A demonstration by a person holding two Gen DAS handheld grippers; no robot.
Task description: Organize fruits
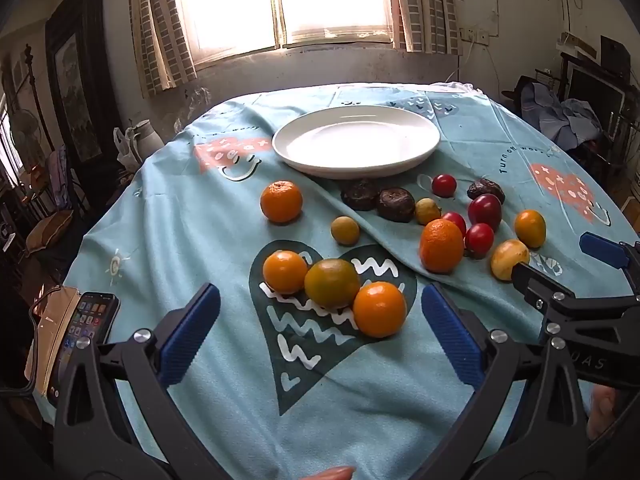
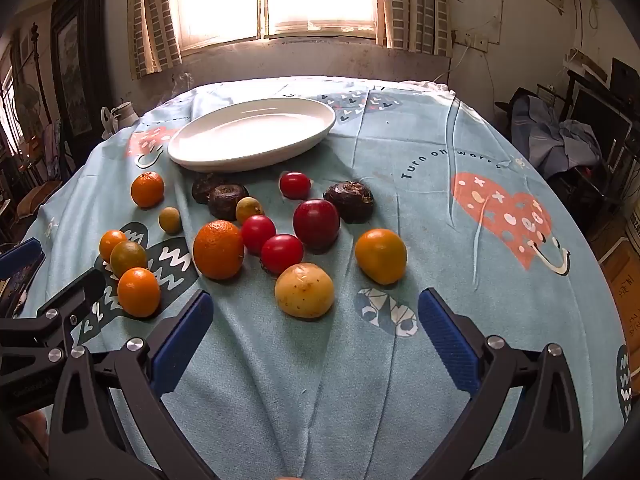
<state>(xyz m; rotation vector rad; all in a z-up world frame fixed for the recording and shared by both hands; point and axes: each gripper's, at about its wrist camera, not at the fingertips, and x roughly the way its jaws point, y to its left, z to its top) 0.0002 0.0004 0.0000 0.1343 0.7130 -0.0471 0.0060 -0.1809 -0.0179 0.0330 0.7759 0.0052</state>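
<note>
Phone [image 1: 86,332] beside left tongs [image 1: 320,336] — left view only

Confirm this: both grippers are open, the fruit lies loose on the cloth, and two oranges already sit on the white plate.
Not quite. The white plate holds nothing, as both wrist views show. The left gripper and right gripper are open, and the fruit lies on the cloth.

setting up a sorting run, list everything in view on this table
plate: 1, white, empty, far side
orange fruits: 6, one greenish, spread left to right
red fruits: 4, red, middle cluster
dark fruits: 3, brown, just before the plate
small fruits: 2, yellow-green, mid-left
large yellow fruit: 1, nearest the right gripper
tablecloth: 1, light blue, hearts
phone: 1, dark, left edge
left gripper: 1, black and blue, open, empty
right gripper: 1, black and blue, open, empty
</note>
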